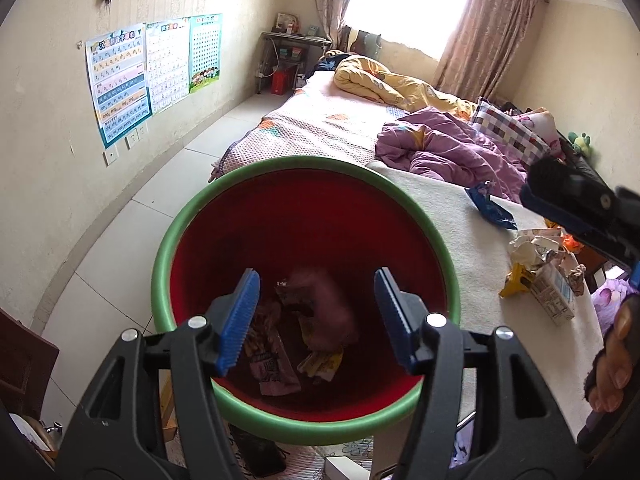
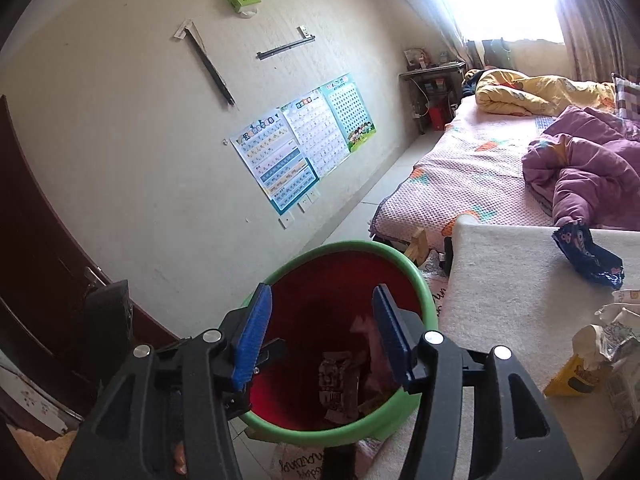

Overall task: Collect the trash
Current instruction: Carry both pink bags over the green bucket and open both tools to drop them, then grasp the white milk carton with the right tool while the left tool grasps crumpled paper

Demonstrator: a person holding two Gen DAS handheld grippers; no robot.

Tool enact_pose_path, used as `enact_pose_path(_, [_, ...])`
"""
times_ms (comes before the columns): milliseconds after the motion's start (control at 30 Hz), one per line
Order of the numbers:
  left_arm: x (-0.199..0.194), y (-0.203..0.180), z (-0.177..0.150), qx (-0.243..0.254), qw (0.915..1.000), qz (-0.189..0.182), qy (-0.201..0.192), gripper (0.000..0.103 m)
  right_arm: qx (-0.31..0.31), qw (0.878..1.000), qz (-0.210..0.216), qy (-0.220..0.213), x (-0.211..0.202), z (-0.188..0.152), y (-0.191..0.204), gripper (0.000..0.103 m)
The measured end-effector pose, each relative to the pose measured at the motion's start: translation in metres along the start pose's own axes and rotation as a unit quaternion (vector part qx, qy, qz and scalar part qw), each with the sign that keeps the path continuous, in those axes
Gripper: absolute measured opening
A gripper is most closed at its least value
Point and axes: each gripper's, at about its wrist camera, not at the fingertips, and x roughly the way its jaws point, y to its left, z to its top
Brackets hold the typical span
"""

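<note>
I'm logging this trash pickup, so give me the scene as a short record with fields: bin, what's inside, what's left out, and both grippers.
bin: green-rimmed red bin, beside the white pad
inside: several wrappers at the bottom; one pinkish piece is blurred
left out: blue wrapper and a pile of crumpled packaging on the pad
left gripper: open, over the bin, nothing between its jaws
right gripper: open, over the bin, nothing between its jaws

Your bin [image 1: 308, 424] sits at lower centre of frame with wrappers [image 1: 276, 364] inside. Right of it, the counter [image 1: 452, 216] carries a snack bag [image 1: 490, 206] above a trash pile [image 1: 540, 264]. Behind lies the bed [image 1: 320, 116].
</note>
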Motion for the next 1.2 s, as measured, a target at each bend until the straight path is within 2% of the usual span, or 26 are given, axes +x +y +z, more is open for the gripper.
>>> enact_pose_path(100, [-0.002, -0.014, 0.001, 0.010, 0.9999, -0.004, -0.006, 0.057, -0.008, 1.000, -0.025, -0.001, -0.019, -0.016, -0.011, 0.057])
enact_pose_path(133, [-0.003, -0.018, 0.000, 0.012, 0.9999, -0.007, -0.007, 0.057, -0.012, 0.999, -0.039, 0.002, -0.025, -0.023, -0.016, 0.060])
enact_pose_path(233, [-0.002, -0.035, 0.000, 0.023, 0.9996, -0.018, -0.006, 0.057, -0.019, 0.996, -0.089, 0.017, -0.044, -0.041, -0.042, 0.060])
enact_pose_path(333, [-0.001, -0.053, -0.002, 0.030, 0.9992, -0.027, -0.003, 0.057, -0.010, 0.989, -0.144, 0.023, -0.069, -0.049, -0.085, 0.060])
enact_pose_path(433, [0.003, -0.074, -0.010, 0.033, 0.9989, -0.032, 0.008, 0.057, -0.008, 0.977, -0.206, 0.047, -0.086, -0.053, -0.133, 0.059])
enact_pose_path(500, [0.005, -0.091, -0.015, 0.037, 0.9984, -0.037, 0.020, 0.057, -0.003, 0.972, -0.225, 0.071, -0.091, -0.059, -0.163, 0.058])
enact_pose_path(633, [0.006, -0.126, -0.024, 0.051, 0.9974, -0.043, 0.028, 0.057, 0.002, 0.966, -0.232, 0.115, -0.092, -0.070, -0.207, 0.058])
enact_pose_path(800, [0.008, -0.166, -0.027, 0.062, 0.9967, -0.044, 0.029, 0.057, -0.019, 0.966, -0.211, 0.145, -0.087, -0.080, -0.231, 0.058])
enact_pose_path(1000, [0.023, -0.212, -0.026, 0.088, 0.9945, -0.044, 0.037, 0.057, -0.055, 0.968, -0.170, 0.175, -0.078, -0.090, -0.233, 0.059])
enact_pose_path(1067, [0.029, -0.226, -0.024, 0.101, 0.9932, -0.045, 0.037, 0.057, -0.063, 0.970, -0.161, 0.171, -0.080, -0.095, -0.230, 0.053])
enact_pose_path(1200, [0.043, -0.252, -0.021, 0.136, 0.9887, -0.049, 0.042, 0.059, -0.047, 0.977, -0.123, 0.166, -0.093, -0.104, -0.228, 0.052])
